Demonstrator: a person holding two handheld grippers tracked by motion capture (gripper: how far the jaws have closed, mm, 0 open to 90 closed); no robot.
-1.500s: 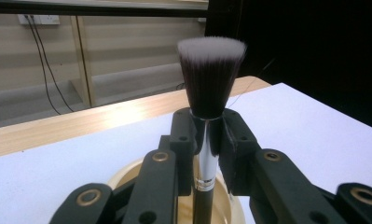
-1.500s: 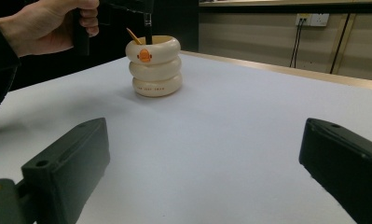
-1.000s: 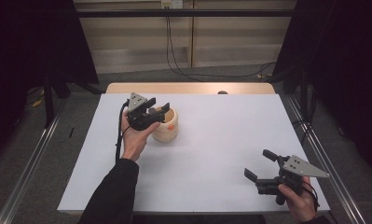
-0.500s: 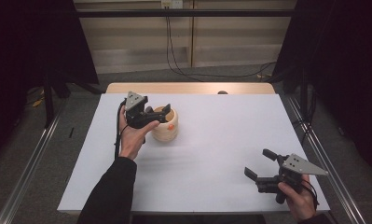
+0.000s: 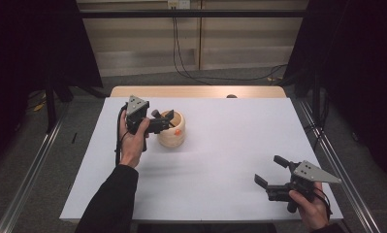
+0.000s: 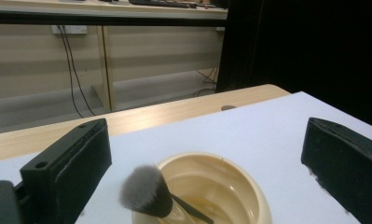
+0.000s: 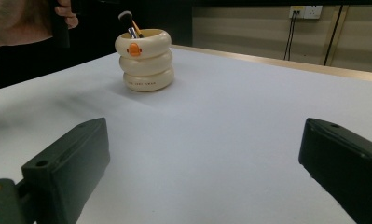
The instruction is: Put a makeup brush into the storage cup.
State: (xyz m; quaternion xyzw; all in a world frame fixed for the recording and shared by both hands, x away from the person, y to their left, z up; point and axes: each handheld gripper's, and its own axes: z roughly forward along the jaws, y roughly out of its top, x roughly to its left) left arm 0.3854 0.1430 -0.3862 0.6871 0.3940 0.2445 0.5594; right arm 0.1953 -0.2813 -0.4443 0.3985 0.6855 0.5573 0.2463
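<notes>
My left jaws (image 5: 163, 121) have just been opening and stand wide, empty, letting the brush (image 6: 146, 191) lean inside the cup (image 5: 171, 130) on the surface (image 5: 230, 145). My right jaws (image 5: 270, 171) wait open, well apart.

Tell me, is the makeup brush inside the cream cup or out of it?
Inside. The brush leans on the cup rim, bristles up, handle down in it.

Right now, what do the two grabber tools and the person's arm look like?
Both are black, with two chunky flat jaws and a grey three-cornered plate on top: the left gripper trails a black cable, and the right gripper matches it. The left arm wears a black sleeve.
</notes>
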